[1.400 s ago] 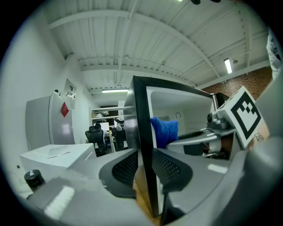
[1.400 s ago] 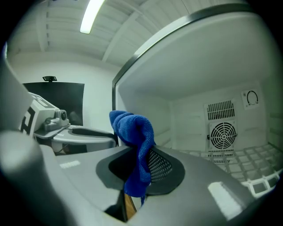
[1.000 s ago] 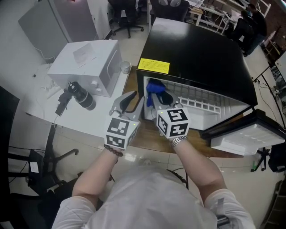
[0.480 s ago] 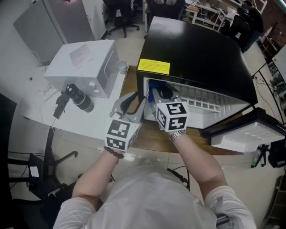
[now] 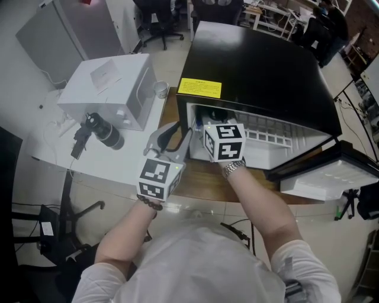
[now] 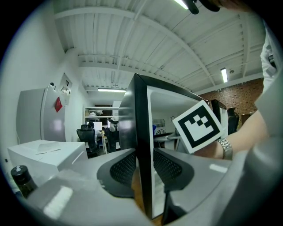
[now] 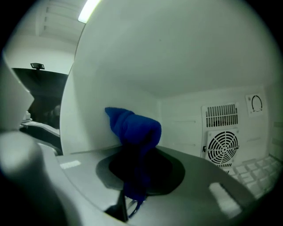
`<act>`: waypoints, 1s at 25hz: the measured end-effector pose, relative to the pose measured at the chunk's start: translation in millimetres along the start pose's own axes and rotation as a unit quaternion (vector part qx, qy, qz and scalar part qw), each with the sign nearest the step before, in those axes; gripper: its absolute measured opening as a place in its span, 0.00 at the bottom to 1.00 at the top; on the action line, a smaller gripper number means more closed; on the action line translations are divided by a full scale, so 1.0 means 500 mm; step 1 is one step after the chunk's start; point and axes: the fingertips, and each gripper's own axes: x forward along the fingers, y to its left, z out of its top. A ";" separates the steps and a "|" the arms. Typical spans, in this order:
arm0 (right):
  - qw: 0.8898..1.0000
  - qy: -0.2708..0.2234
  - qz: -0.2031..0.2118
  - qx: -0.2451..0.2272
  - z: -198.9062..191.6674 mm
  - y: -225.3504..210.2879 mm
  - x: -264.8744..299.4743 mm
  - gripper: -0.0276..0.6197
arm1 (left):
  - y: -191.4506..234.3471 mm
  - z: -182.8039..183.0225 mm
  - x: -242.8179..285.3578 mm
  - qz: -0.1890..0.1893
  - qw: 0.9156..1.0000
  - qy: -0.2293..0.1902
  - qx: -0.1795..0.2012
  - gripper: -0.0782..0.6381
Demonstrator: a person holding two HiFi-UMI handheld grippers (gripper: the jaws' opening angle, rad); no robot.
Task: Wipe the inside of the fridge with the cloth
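Pinching the cloth (image 7: 135,128) in the right gripper (image 7: 132,178) at the fridge's (image 5: 266,65) left inner wall; just spreading the left gripper (image 6: 143,165) astride that wall's edge; probably leaving most unwiped.

The room is lit brightly by ceiling tube lights (image 6: 224,75), the fridge (image 7: 185,57) interior is left softly shaded, and both gripper views are bowed and blackened at their corners.

floor (image 5: 18,106): pale | furniture: white table (image 5: 106,163), office chairs (image 5: 155,18) | light: ceiling strips (image 6: 224,75)
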 end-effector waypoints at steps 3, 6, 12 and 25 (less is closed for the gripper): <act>1.000 0.002 -0.012 0.000 0.000 -0.010 0.012 0.14 | -0.002 -0.006 -0.001 -0.001 1.000 0.012 0.000 0.27; 1.000 0.007 -0.024 0.005 -0.001 -0.015 0.019 0.14 | -0.003 -0.007 -0.002 0.000 1.000 0.014 0.002 0.27; 0.999 0.017 -0.040 -0.009 0.004 -0.029 0.032 0.14 | -0.005 -0.002 0.000 0.003 1.000 0.017 0.006 0.27; 0.997 0.016 -0.067 -0.017 0.015 -0.072 0.078 0.14 | -0.002 -0.007 0.000 0.011 1.000 0.022 0.013 0.28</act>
